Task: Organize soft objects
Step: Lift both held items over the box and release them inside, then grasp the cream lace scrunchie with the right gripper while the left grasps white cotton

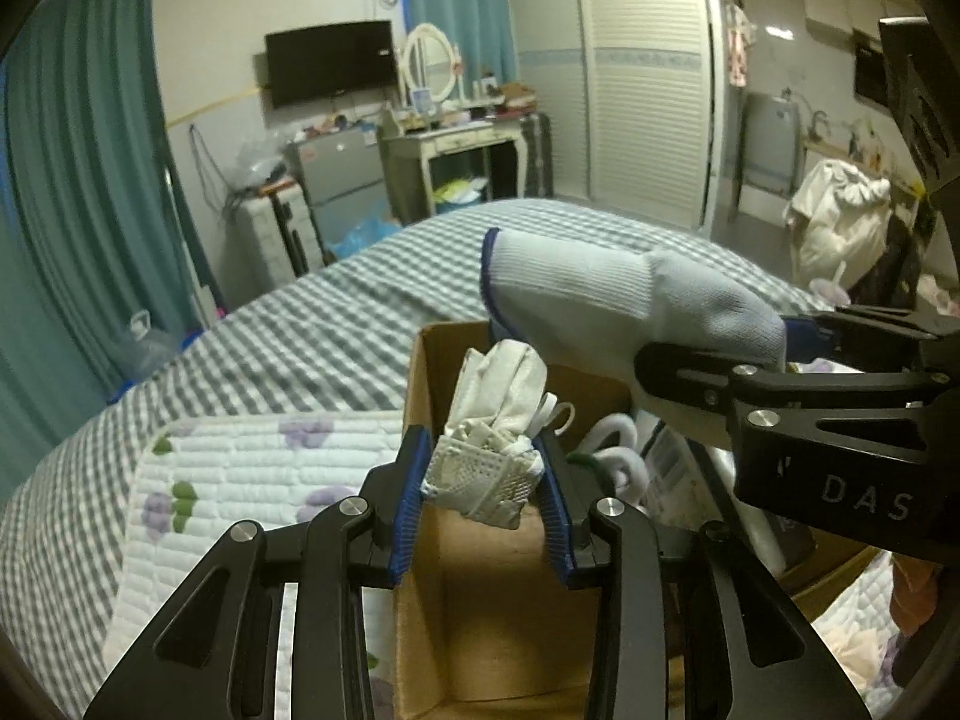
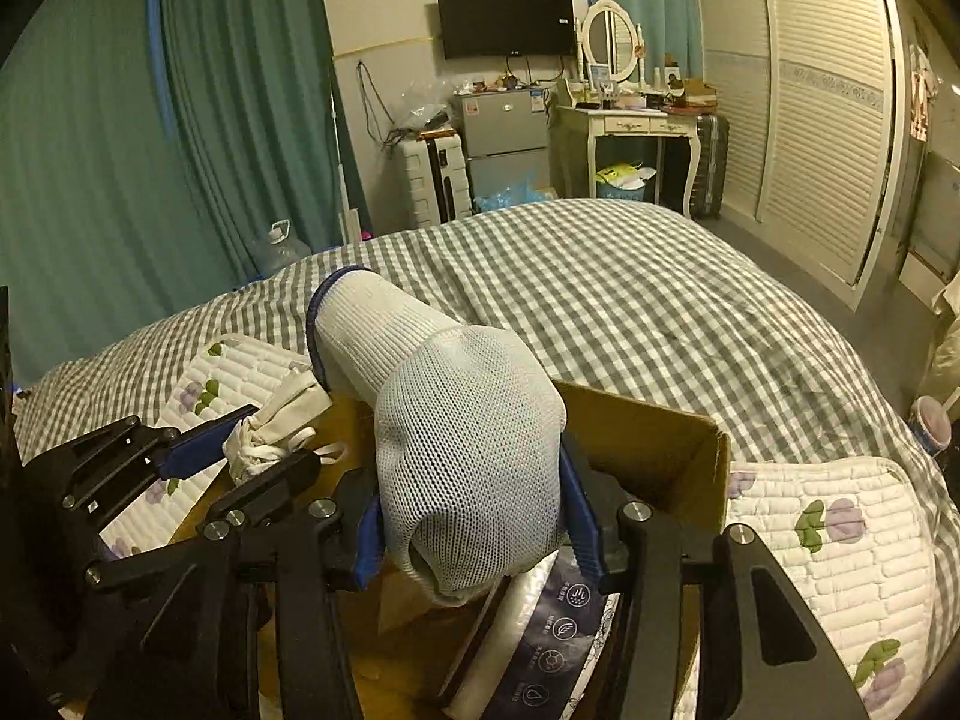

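Note:
A white knit glove with a blue cuff is clamped between the blue pads of my right gripper, cuff pointing away, above an open cardboard box. In the left wrist view the same glove and the right gripper come in from the right. My left gripper is shut on a small white cloth bundle with straps, held over the box's left wall. The right wrist view shows this left gripper and the bundle at the left, close beside the glove.
The box rests on a quilted floral pad on a bed with a grey checked cover. Inside the box lie a plastic packet with a dark label and a pale coiled item. A cup stands by the bed's right side.

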Demonstrator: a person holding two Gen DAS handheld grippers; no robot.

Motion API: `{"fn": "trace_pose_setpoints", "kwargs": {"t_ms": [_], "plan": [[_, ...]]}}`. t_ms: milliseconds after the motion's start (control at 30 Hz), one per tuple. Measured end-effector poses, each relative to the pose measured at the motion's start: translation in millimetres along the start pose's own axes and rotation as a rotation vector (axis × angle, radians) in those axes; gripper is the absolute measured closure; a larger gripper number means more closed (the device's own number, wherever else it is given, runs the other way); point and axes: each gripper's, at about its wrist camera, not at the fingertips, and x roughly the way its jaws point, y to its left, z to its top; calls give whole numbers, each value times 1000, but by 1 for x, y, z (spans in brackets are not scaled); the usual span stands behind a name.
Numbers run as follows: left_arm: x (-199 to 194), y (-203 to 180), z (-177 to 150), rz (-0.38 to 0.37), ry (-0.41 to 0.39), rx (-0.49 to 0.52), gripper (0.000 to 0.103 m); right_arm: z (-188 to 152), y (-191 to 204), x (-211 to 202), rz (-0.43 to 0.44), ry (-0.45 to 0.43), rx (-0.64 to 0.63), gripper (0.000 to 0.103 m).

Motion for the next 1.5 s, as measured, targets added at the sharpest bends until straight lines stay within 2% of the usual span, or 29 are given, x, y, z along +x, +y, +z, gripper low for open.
{"fn": "trace_pose_setpoints", "kwargs": {"t_ms": [33, 100, 167, 233, 333, 533, 600, 733, 800, 900, 1000, 1133, 1267, 1400, 1500], "plan": [[-3, 0, 1, 6, 7, -9, 63, 1, -1, -1, -2, 1, 3, 49], [-9, -1, 3, 10, 4, -17, 33, 4, 2, -9, -16, -20, 20, 41], [-26, -3, 5, 22, -33, -13, 19, 7, 1, -26, -19, -56, 45, 34], [-51, -8, 10, 31, -70, 9, 18, 10, 2, -48, -23, -80, 50, 28], [-82, -8, 17, 36, -92, 10, 18, 13, 7, -94, -48, -124, 41, 26], [-173, -9, 28, 22, -190, 3, 17, 18, 24, -192, -102, -185, -2, 14], [-201, -9, 26, 19, -214, -2, 9, 14, 34, -223, -125, -207, -28, 10], [-238, -5, 13, 3, -237, 0, 8, -6, 48, -267, -153, -219, -40, 0], [-247, -5, 3, -1, -243, 12, 8, -20, 54, -278, -168, -208, -50, 0], [-250, -3, -17, -22, -239, 44, 8, -47, 63, -278, -193, -173, -60, 0], [-236, -5, -38, -39, -203, 75, 8, -77, 64, -259, -184, -120, -35, 0], [-205, -9, -70, -33, -146, 99, 8, -122, 61, -213, -201, -30, 1, 0], [-162, -14, -99, -60, -48, 99, 8, -156, 44, -160, -227, 85, 46, 0], [-119, -18, -123, -85, 20, 77, 9, -180, 21, -123, -254, 129, 138, 0], [-93, -17, -134, -107, 65, 51, 10, -192, 7, -97, -242, 172, 203, 1]]}}
